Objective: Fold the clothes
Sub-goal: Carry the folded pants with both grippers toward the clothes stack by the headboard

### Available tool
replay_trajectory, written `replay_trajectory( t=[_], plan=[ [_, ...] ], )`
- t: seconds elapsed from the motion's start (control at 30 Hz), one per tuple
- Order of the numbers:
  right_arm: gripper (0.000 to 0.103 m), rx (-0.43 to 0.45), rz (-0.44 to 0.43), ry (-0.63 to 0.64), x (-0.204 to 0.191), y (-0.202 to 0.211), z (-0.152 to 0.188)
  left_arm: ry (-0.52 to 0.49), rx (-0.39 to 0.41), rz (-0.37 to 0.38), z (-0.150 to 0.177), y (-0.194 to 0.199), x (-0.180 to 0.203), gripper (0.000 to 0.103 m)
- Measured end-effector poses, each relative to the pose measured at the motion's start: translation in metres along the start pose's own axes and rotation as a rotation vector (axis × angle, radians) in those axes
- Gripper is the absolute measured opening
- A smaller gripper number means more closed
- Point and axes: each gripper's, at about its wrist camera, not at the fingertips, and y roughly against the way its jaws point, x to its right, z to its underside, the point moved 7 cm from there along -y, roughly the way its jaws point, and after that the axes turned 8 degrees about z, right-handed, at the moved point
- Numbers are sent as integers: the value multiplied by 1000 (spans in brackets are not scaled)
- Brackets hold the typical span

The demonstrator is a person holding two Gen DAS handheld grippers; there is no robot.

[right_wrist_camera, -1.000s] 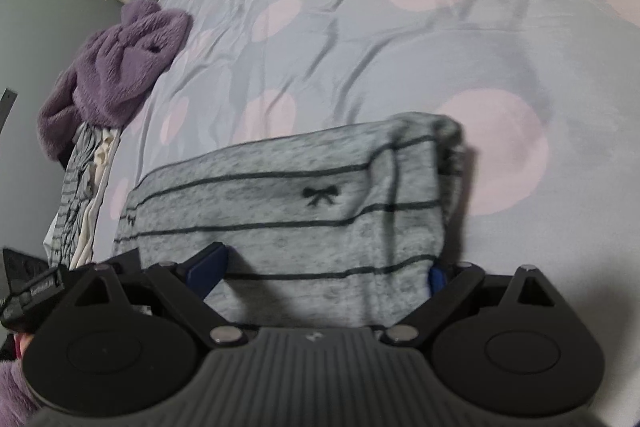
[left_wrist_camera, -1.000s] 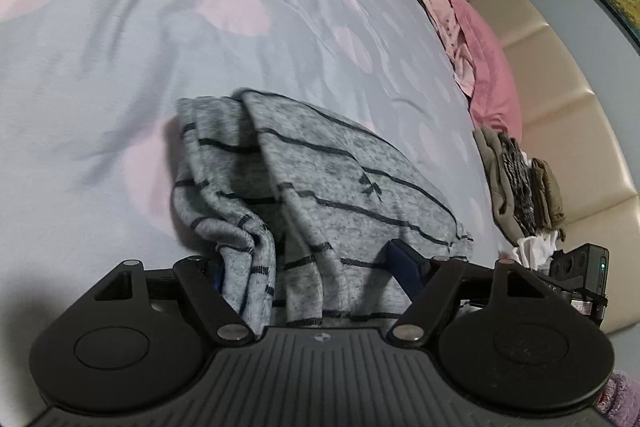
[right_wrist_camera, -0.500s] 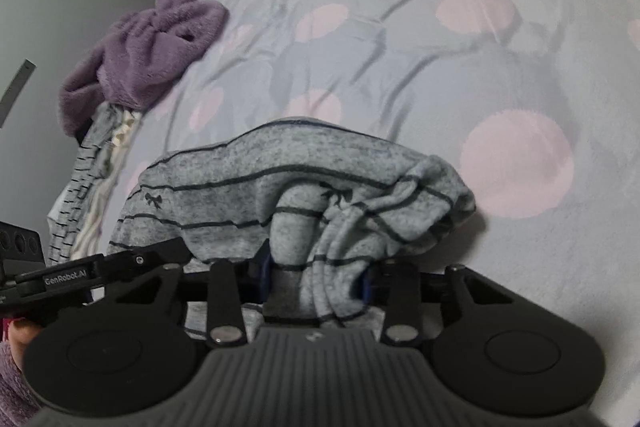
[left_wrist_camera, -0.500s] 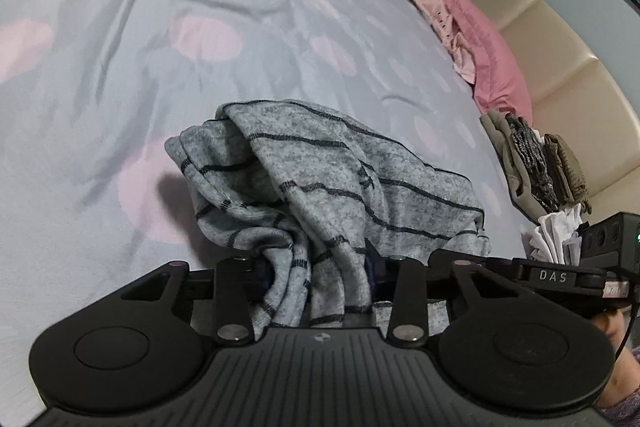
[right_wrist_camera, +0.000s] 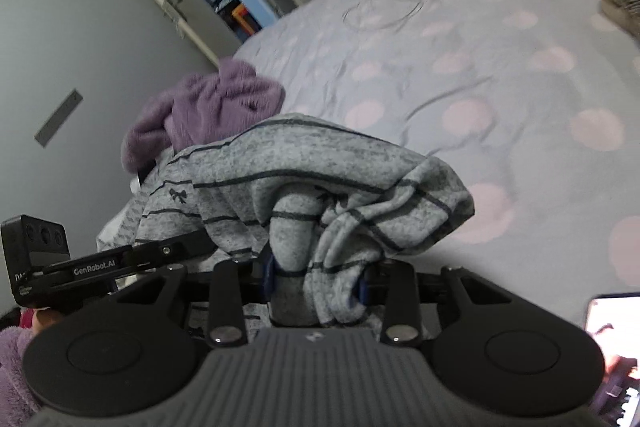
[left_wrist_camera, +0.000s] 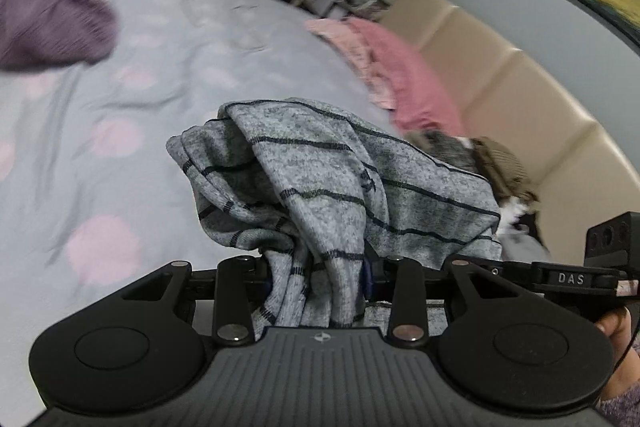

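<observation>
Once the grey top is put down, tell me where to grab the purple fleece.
Take the purple fleece by its raised upper lump, coming from the bed side: it lies crumpled, no flat edge shows, and its far side overhangs the bed's edge.

Black grippers, fuzzy purple sleeve point(right_wrist_camera: 14, 367)

My left gripper point(left_wrist_camera: 316, 279) has its jaws drawn close together, pinching a bunched fold between them. My right gripper point(right_wrist_camera: 316, 281) is clamped the same way, jaws narrow. The two sit side by side, each one's body showing at the edge of the other's view, my hand point(left_wrist_camera: 614, 327) wrapped behind the right one.
</observation>
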Motion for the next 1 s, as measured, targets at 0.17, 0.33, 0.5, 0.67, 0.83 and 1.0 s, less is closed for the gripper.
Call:
replay_trajectory(
  t=[0.17,0.33,0.5,0.67,0.83,1.0],
  plan=[
    [39,68,49,2,38,78,-30,-72,2,111,-15,-27,77,34],
    [39,90,139,45,91,160,-68,-105,-23,242,-29,-77,157,34],
    [39,125,248,59,146,238,-106,-156,-37,336,-39,-134,238,34],
    [39,126,347,72,200,296,-131,-129,-63,393,-25,-185,276,34],
    [39,79,422,85,252,327,-152,-74,-90,443,-5,-238,302,34],
    [39,2,488,105,305,326,-168,-18,-117,493,14,-290,328,33]
  ],
)
